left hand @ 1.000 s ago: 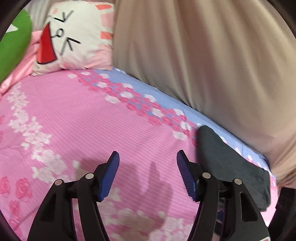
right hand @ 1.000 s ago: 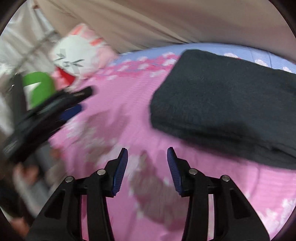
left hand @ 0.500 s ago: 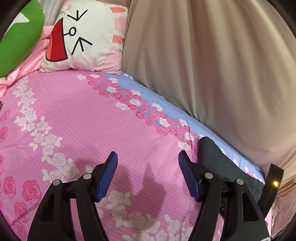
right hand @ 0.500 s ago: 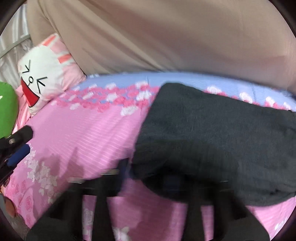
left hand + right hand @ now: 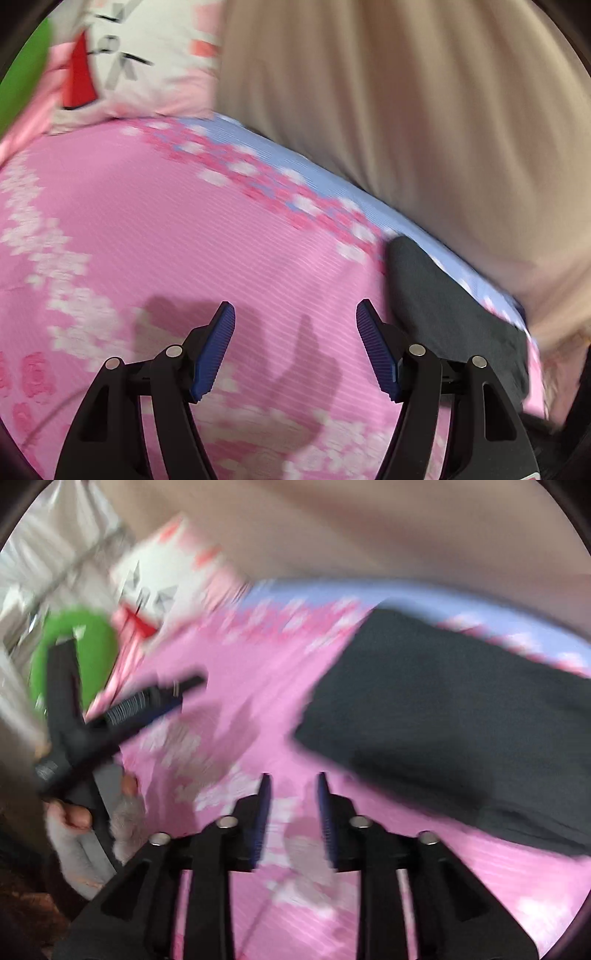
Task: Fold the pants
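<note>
Lying folded into a dark rectangular bundle, the pants fill the right half of the right wrist view on the pink floral bedsheet, their far edge reaching the blue border strip; in the left wrist view they show only as a dark wedge at the right middle of the frame. Neither claw has hold of them.

The chief risk, as I judge it, is disturbing a fold that already looks finished. The right gripper hovers just beside the bundle's near left corner, its jaws drawn in to a narrow gap with nothing between them; a low sweep to the right could catch that corner and drag the layers open. Both views are smeared by motion, so the tools seem to be moving fast, which makes a stray brush likelier.

The left gripper hangs over bare sheet at the lower centre of its frame, jaws spread wide and empty, pointing toward the cartoon pillow at upper left and the beige curtain at upper right. From the right wrist view it appears at middle left, tilted, with the person's hand beneath it, well apart from the pants. A green cushion sits behind it.
</note>
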Demonstrator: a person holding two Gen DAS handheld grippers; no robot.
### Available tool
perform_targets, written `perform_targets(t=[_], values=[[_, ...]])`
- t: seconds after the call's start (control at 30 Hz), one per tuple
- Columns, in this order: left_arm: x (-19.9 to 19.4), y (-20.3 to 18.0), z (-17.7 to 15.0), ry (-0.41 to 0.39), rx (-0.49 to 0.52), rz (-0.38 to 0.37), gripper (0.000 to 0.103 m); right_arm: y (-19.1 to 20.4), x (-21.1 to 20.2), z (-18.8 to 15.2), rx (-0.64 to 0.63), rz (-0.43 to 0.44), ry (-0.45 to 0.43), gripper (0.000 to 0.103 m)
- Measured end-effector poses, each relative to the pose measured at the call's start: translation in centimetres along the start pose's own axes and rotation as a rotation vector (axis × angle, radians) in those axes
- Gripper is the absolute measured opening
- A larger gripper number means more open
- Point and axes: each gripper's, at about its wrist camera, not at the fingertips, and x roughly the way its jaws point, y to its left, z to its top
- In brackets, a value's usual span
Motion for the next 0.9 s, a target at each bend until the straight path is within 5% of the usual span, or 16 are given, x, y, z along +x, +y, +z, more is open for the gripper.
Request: perform_targets(t=[0.07, 0.17, 0.47, 0.53, 0.57, 0.63, 0.67, 0.7, 0.8, 0.9], values=[[0.6, -1.6, -0.2, 0.022, 0.041, -0.019, 0.069, -2.4, -2.3, -0.4, 0.047, -0.072, -0.062, 0.041], [2.2, -4.4, -1.2, 0.098, 0.174, 0.000, 0.076, -2.8, -2.1, -1.3, 0.020, -0.125, -0.038, 0.041], [4.6, -6.8, -3.9, 0.201, 0.604, 0.050, 0.076, -5.4, -2.5, -3.7, 0.073, -0.085, -0.049, 0.046], [5.8, -7.6, -4.0, 0.220, 0.674, 0.000, 0.076, -6.3, -2.4, -4.0, 0.112, -0.085, -0.057, 0.049], [6.3, -8.1, -4.1, 0.247, 0.698, -0.033, 0.069, -6.7, -2.6, -4.1, 0.125, -0.090, -0.062, 0.051], [6.8, -9.2, -4.2, 0.273, 0.745, -0.104, 0.033, -7.8, -3.2, -4.4, 0.159, -0.108, -0.078, 0.053], [6.8, -9.5, -4.1, 0.288, 0.741, -0.115, 0.010, -8.3, -3.6, -4.4, 0.176, -0.115, -0.089, 0.053], [6.7, -9.5, -3.3, 0.332, 0.662, -0.134, 0.006, -8.8, -4.1, -4.5, 0.193, -0.122, -0.103, 0.054], [3.5, -8.4, -1.3, 0.373, 0.370, -0.344, 0.004, -10.3, -5.9, -4.7, 0.233, -0.131, -0.145, 0.062], [5.4, -6.5, -3.5, 0.500, 0.272, -0.294, 0.004, -11.8, -6.7, -5.2, 0.251, -0.158, -0.150, 0.064]])
